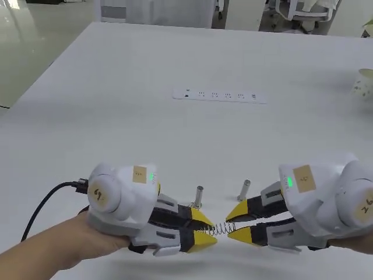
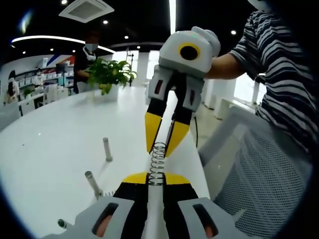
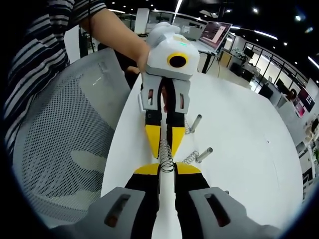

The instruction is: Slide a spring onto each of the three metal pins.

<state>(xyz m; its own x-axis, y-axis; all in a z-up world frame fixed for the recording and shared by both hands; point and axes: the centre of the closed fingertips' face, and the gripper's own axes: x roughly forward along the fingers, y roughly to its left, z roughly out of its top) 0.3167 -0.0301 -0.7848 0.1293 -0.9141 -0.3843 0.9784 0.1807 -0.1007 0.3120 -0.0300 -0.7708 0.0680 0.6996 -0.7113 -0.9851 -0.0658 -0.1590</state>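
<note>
The left gripper (image 1: 207,231) and the right gripper (image 1: 232,226) have smooth white plastic housings, black jaw arms and pointed yellow tips. They face each other tip to tip, low over the matte white table (image 1: 175,134). Between them lies a thin coil spring of bare steel wire (image 1: 220,228), stretched level from one pair of tips to the other.

In the left gripper view the jaws stand nearly closed and pinch one end of the spring. In the right gripper view its own jaws have the same narrow gap and press on the other end.

Just behind the spring two short metal pins (image 1: 199,195) (image 1: 246,188) stand upright on the table, round, grey and shiny. In the right gripper view a second coil (image 3: 189,158) sits around the lower part of one pin.

Each housing has a beige square sticker and a round beige sticker with dark digits, too small to read. A green light glows on each. A black rubber cable (image 1: 44,204) leaves the left gripper. Farther back lies a flat white power strip (image 1: 220,95). A grey mesh chair (image 3: 60,144) stands beside the table.
</note>
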